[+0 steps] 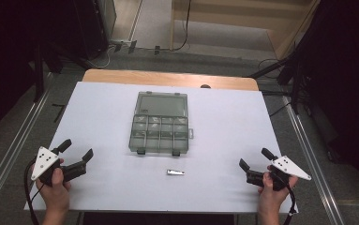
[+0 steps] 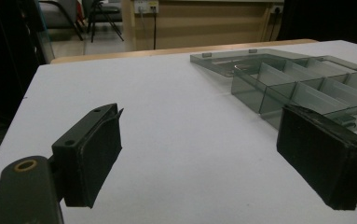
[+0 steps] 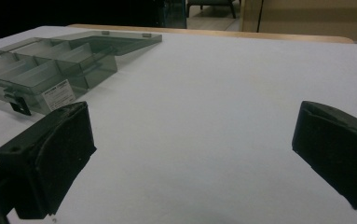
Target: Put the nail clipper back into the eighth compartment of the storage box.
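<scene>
table top: white, bare wood strip along far edge | organizer box: translucent smoky grey-green, white label on one side wall | small piece: silvery | left gripper: black jaws, pale grey plate | right gripper: black jaws, pale grey plate

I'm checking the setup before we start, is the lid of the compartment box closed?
No, the compartment box lies open in the high view, its lid folded back flat on the table beyond the dividers.

The table is viewed from above, looking forward; low near-corner gripper views are aimed inward across it, and the compartment box is shared
</scene>
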`<state>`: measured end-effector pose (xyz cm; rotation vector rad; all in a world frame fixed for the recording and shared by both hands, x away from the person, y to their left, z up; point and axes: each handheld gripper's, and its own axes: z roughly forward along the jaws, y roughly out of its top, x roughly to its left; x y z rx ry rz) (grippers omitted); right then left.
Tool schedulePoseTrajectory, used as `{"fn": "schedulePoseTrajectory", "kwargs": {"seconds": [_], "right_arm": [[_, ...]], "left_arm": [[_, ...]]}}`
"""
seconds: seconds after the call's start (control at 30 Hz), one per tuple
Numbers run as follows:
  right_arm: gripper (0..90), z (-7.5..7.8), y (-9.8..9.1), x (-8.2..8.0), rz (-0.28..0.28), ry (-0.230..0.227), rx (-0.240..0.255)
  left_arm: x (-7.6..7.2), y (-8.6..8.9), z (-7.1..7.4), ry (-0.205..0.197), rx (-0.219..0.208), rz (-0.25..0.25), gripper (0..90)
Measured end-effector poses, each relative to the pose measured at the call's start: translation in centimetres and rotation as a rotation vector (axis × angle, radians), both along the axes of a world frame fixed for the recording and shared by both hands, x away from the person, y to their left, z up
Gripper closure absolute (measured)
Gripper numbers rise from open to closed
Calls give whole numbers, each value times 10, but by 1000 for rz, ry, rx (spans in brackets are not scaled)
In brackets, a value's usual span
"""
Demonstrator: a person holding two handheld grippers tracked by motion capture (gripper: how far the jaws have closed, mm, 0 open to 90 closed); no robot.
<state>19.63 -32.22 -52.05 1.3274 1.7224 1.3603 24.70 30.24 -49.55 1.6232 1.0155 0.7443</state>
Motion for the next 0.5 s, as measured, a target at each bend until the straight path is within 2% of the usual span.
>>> {"fn": "schedulePoseTrajectory", "kwargs": {"seconds": [0.3, 0.5], "right_arm": [[0, 3, 0, -1, -5, 4, 5], [0, 6, 6, 1, 12, 24, -17]], "left_arm": [[0, -2, -1, 0, 20, 1, 132], [0, -2, -1, 0, 20, 6, 132]]}}
